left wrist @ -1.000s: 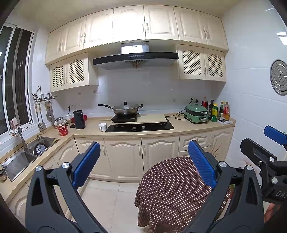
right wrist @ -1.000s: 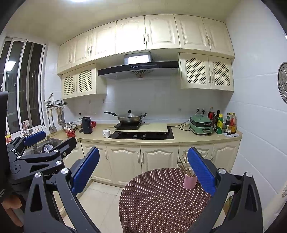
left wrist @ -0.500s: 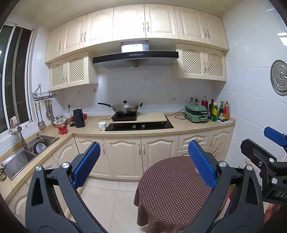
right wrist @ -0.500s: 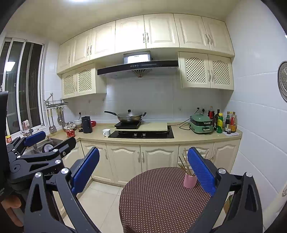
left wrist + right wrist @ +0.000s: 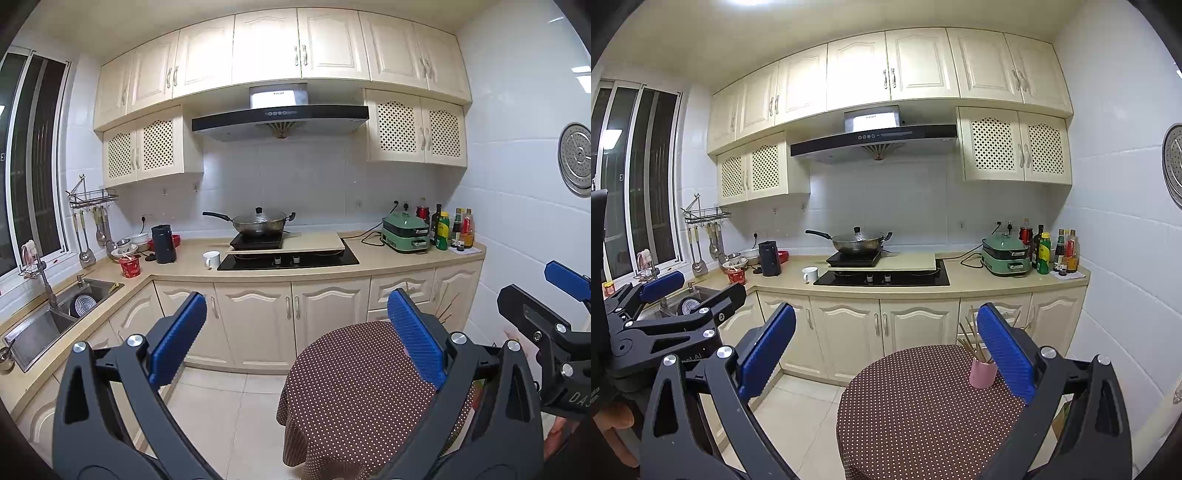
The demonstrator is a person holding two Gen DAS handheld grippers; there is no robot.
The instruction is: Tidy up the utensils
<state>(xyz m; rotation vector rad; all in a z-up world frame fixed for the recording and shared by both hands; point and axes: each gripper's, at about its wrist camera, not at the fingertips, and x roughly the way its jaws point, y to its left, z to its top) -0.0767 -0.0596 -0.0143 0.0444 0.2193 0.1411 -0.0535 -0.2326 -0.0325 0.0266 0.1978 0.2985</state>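
- Grippers first: the left gripper and the right gripper, both black-framed with blue ribbed pads, are spread wide with nothing between them, held in the air.
- Round table with a brown, white-dotted cloth stands below them.
- Pink cylindrical cup sits near the table's far right edge, holding wooden chopsticks upright.
- Beige kitchen counter carries a lidded metal wok behind.
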